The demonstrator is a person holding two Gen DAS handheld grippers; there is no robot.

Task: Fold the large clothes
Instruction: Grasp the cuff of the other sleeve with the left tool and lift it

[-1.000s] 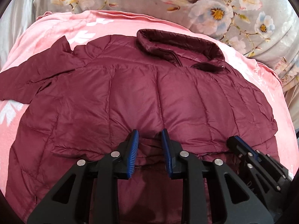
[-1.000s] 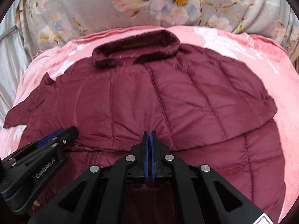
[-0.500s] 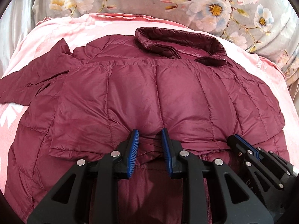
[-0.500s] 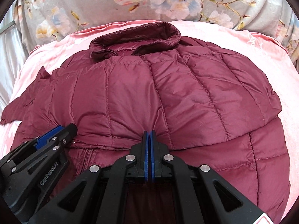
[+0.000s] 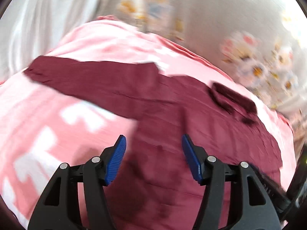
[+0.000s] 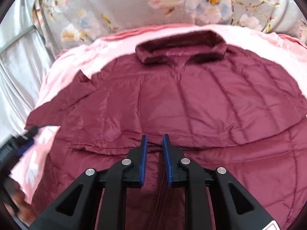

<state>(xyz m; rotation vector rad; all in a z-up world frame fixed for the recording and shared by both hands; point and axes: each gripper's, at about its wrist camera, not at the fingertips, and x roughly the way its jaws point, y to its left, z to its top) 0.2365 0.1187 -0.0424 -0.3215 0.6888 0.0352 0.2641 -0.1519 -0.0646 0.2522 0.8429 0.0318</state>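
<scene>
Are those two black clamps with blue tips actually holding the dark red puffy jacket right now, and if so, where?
Neither. The left gripper and right gripper both stand open above the maroon quilted jacket, nothing between their pads.

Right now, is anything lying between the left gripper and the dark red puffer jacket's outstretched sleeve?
Nothing visible does. The left gripper is open above the dark red puffer jacket, and the sleeve lies flat on the pink blanket ahead and to the left, with only bare blanket and jacket between, though this view is blurred.

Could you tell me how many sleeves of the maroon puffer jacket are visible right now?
1. A flat maroon sleeve stretches out left from the maroon quilted puffer jacket across the pink blanket. The other sleeve may be hidden, possibly folded beneath the body.
</scene>
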